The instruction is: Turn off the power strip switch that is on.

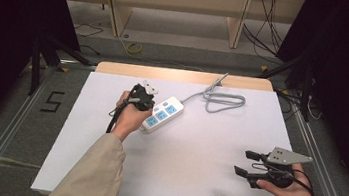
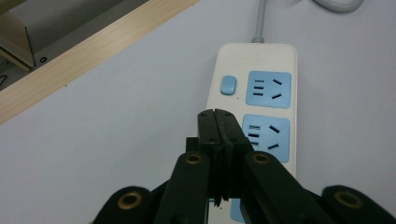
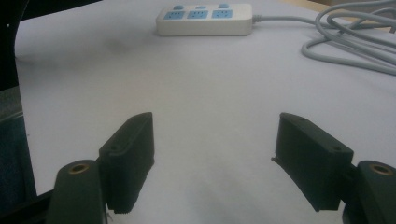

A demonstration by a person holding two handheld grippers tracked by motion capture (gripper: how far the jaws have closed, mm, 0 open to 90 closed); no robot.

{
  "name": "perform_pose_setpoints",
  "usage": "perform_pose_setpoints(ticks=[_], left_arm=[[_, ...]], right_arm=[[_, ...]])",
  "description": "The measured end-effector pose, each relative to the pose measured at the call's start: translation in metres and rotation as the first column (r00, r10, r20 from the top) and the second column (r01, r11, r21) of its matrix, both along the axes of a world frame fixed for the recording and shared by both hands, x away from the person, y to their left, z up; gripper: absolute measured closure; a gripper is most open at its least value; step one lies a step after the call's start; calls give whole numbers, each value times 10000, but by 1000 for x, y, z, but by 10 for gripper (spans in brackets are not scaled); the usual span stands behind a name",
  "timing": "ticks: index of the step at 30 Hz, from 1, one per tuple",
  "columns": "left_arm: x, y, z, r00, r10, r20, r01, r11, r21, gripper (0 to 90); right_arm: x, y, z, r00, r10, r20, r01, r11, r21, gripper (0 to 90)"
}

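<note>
At the near right corner of the table (image 1: 102, 180), we are finding the right gripper (image 1: 245, 162) resting low over the white surface in the person's right hand (image 1: 292, 193). Its jaws are standing wide apart with nothing between them, and in the right gripper view they are framing bare table, pointed across at the power strip (image 3: 204, 19) well away. We are reading this as a waiting posture: the hand is parked clear of the work so as not to obstruct the other.

Moving farther in, we are observing the left gripper (image 2: 215, 116) poised over the power strip (image 1: 163, 113), which is lying flat and slanted near the middle of the table, toward its left. The jaws are pressed together, pad against pad, holding nothing. In the left gripper view the closed tips are hovering above the strip's left margin, just short of the small blue switch (image 2: 228, 85); we cannot tell whether they are touching the casing. We are judging that the jaws are being kept together to form one firm point for pressing that switch.

Farthest out, the grey cable (image 1: 222, 101) is running from the strip's far end and lying looped near the table's back edge, clear of both hands.
</note>
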State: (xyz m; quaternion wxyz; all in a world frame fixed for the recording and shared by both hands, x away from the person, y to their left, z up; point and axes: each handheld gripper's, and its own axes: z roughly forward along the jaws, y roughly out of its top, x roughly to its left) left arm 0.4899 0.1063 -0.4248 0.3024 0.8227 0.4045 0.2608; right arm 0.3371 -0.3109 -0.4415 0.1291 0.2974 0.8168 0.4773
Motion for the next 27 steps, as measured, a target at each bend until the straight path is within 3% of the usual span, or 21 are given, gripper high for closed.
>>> perform_pose_setpoints(ticks=[27], left_arm=[[18,-16,-7,9981,14,-623,5,9995,306,898]], right_arm=[[1,-1,-1,10000,-55,-52,55,10000,27,287]])
